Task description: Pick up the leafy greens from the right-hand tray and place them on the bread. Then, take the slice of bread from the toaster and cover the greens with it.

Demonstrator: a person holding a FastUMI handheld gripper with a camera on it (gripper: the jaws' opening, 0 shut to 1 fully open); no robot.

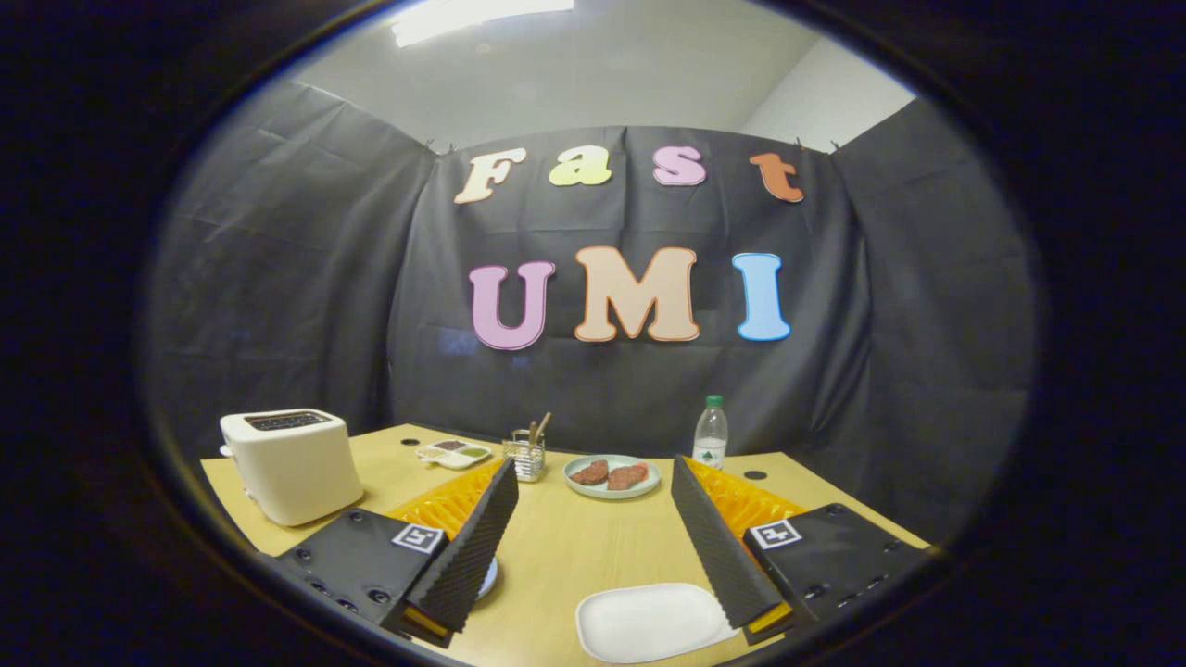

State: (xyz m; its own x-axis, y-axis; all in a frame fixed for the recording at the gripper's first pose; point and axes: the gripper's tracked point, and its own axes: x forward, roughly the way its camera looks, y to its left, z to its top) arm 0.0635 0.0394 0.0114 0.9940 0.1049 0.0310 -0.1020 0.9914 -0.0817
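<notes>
- Gripper (pixel 593 542): fingers (pixel 477 547) spread wide, nothing btwn them but bare table (pixel 565 547); held above the table.
- Toaster (pixel 290 465): upright, beyond & outside the left finger, near the table's edge. Slots on top look dark; can't tell if bread's in there.
- White tray (pixel 649 621): just inside the right finger, close below it, partly tucked under its tip. Looks bare, no greens seen on it.
- Plate (pixel 611 477) w/ 2 brownish-red pieces (pixel 609 474): ahead, btwn the fingers, well beyond the tips.
- Small dish (pixel 454 452) & wire holder (pixel 526 456) w/ sticks: beyond the left finger, btwn toaster & plate.
- Water bottle (pixel 711 432): upright, beyond the right finger, just behind the plate.
- Edge of another plate (pixel 488 579) peeks from under the left finger.
</notes>
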